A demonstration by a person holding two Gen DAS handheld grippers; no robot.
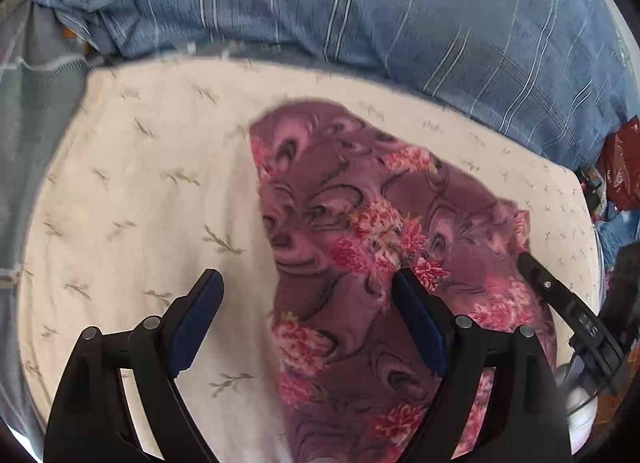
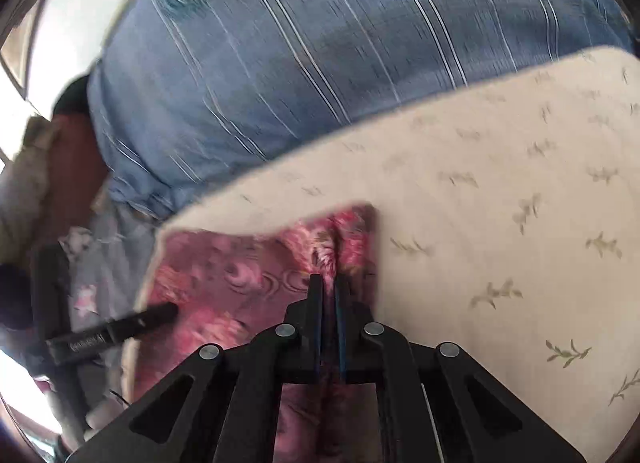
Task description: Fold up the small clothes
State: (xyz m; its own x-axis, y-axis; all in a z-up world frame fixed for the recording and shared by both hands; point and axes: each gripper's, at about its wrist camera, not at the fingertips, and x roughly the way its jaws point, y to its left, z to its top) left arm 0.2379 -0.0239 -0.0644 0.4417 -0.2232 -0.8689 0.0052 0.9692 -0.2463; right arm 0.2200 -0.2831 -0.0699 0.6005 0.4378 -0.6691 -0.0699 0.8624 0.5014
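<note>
A purple cloth with pink flowers (image 1: 340, 191) lies on a cream pad with a leaf print (image 1: 132, 183). My left gripper (image 1: 307, 275) hangs open above the cloth's left edge. One finger is over the bare pad, the other over the cloth, and nothing is between the pads. In the right wrist view, my right gripper (image 2: 328, 279) is shut on a raised ridge of the cloth (image 2: 240, 275) near the cloth's far corner. Its tip (image 1: 526, 261) shows at the cloth's right side in the left wrist view. One left finger (image 2: 160, 313) shows over the cloth at the left of the right wrist view.
A bulky blue striped pillow or quilt (image 1: 360, 3) lies along the pad's far edge. Grey-blue bedding (image 1: 36, 123) borders the pad on the left. A red packet (image 1: 622, 167) and other small clutter sit off the pad's right end.
</note>
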